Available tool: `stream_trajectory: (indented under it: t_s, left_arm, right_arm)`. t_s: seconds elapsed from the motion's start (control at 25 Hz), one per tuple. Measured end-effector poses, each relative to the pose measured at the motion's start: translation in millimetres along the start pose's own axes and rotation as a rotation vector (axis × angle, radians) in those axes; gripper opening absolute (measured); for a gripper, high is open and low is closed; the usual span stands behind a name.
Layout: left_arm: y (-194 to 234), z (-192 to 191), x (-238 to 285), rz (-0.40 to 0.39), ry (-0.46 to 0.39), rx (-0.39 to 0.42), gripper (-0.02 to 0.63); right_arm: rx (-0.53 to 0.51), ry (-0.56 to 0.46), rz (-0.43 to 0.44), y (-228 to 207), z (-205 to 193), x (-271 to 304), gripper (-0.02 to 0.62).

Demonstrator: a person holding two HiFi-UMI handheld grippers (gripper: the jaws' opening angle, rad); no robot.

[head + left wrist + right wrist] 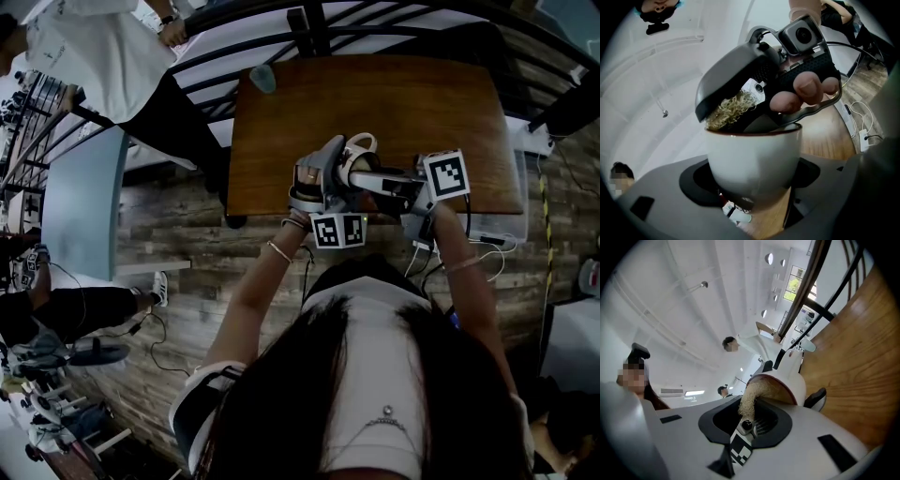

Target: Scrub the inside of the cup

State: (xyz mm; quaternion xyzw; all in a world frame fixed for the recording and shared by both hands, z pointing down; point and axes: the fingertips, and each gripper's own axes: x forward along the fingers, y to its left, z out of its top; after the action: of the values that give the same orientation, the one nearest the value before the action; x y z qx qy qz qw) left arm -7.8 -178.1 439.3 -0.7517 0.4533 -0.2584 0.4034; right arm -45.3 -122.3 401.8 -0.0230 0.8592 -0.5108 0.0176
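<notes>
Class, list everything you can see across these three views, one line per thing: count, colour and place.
cup: one, white with a dark rim, over the table's near edge, between the jaws of the left gripper
fibre scrubber: one, pale tan, in the jaws of the right gripper, pushed into the cup's mouth
table: one, brown wood, in front of the person
small object: one, pale blue, table's far left corner; too small to identify
bystander: one, white top, beyond the table at the left
left gripper: one, grey, shut on the cup
right gripper: one, grey, shut on the fibre scrubber
</notes>
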Motion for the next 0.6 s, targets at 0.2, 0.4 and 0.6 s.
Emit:
stream_trajectory:
  t_s: [0.2,0.4,0.6]
  left_arm:
    - [5.1,1.0,-0.8,0.011,-0.007,-0.006,0.408]
    - [8.8,4.2,-1.4,0.023,-0.006,-0.015,0.408]
    - [6.5,6.2,-2.6,0.012,-0.003,-0.015,0.408]
  right_arm:
    - [0.077,-0.06,0.066,6.9,5.8,1.3,0.072]
    - [0.125,-0.095,0.1,12.3,8.6,-0.2,0.072]
    - [0.086,-0.059,0.074,12.7,5.2,-1.1,0.072]
